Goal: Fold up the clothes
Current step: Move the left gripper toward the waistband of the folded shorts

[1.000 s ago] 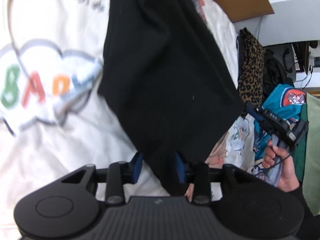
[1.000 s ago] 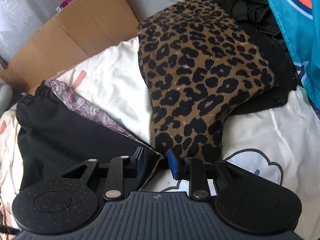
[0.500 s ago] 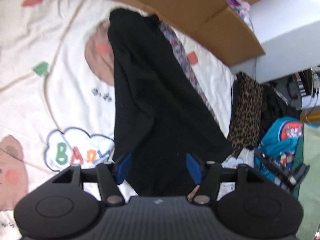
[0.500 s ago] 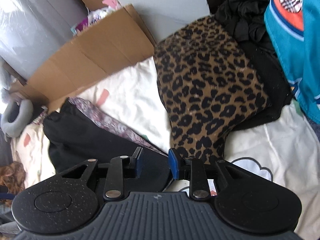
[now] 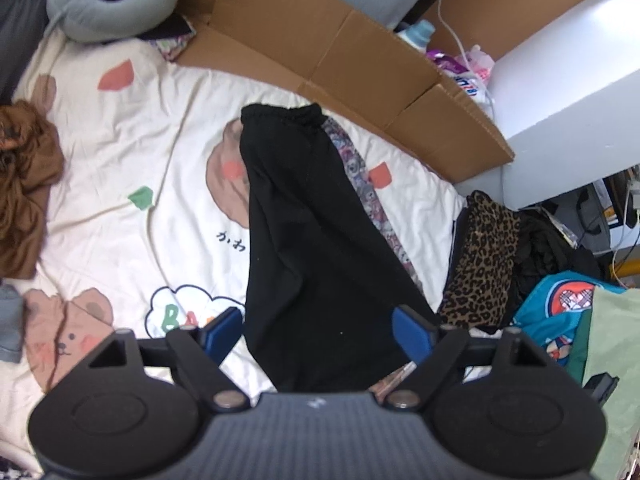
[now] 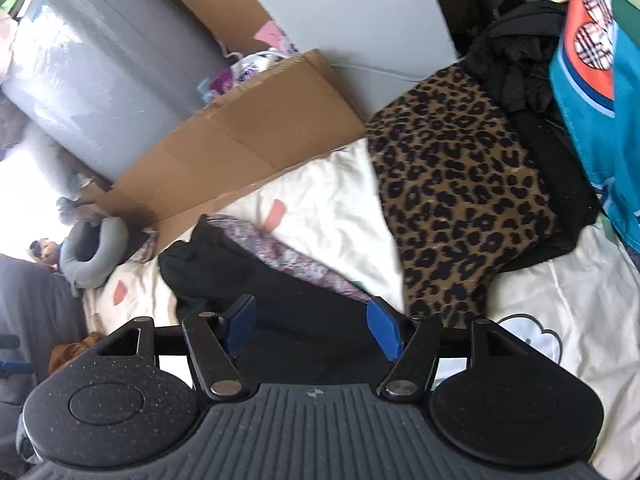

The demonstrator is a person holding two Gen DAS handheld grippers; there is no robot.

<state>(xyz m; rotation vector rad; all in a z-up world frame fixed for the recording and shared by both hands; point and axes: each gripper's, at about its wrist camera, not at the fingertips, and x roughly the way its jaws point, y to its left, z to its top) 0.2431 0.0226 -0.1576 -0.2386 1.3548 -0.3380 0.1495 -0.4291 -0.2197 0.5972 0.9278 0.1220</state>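
Black trousers (image 5: pixel 312 240) with a patterned purple side stripe lie lengthwise on the cream cartoon bedsheet (image 5: pixel 120 168), waistband at the far end. My left gripper (image 5: pixel 318 332) is open and empty, above the trousers' near end. My right gripper (image 6: pixel 312 328) is open and empty, over the same trousers (image 6: pixel 248 280), whose black cloth shows between its blue pads.
A leopard-print garment (image 6: pixel 452 200) on dark clothes lies to the right, next to a teal printed garment (image 6: pixel 600 92). Flattened cardboard (image 5: pixel 328 56) lines the far edge. A grey neck pillow (image 5: pixel 108 4) lies at the far left, a brown garment (image 5: pixel 24 184) at the left edge.
Both grippers opened and let go of the black trousers, then pulled up and back. The trousers now lie flat on the sheet.
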